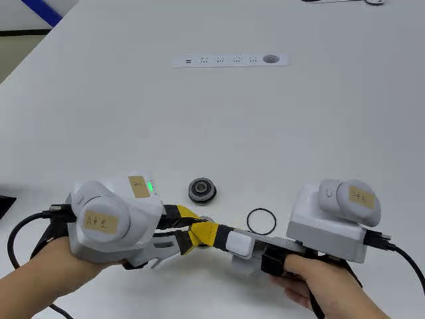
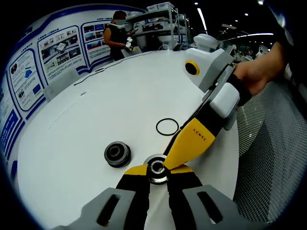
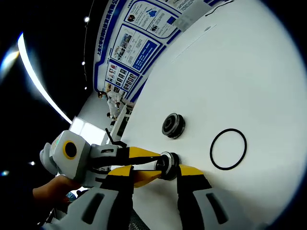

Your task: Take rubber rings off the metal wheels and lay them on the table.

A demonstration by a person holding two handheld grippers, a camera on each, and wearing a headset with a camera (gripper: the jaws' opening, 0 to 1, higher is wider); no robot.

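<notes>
A metal wheel (image 2: 157, 168) is held just above the white table (image 1: 219, 126) between both grippers. My left gripper (image 2: 158, 171) is shut on it, one yellow tip on each side. My right gripper (image 3: 169, 174) comes in from the opposite side, and its yellow jaws close on the same wheel (image 3: 168, 165) at the rim. In the head view the two grippers meet tip to tip, left (image 1: 188, 228) and right (image 1: 202, 232). A second wheel (image 1: 202, 190), with black rubber in its groove, stands on the table just beyond them. One loose rubber ring (image 1: 261, 221) lies flat to its right.
A white power strip (image 1: 230, 60) lies far back on the table. A black cable (image 1: 16, 239) trails from the left gripper at the near left edge. In the left gripper view a person (image 2: 117, 33) stands beyond the far end of the table.
</notes>
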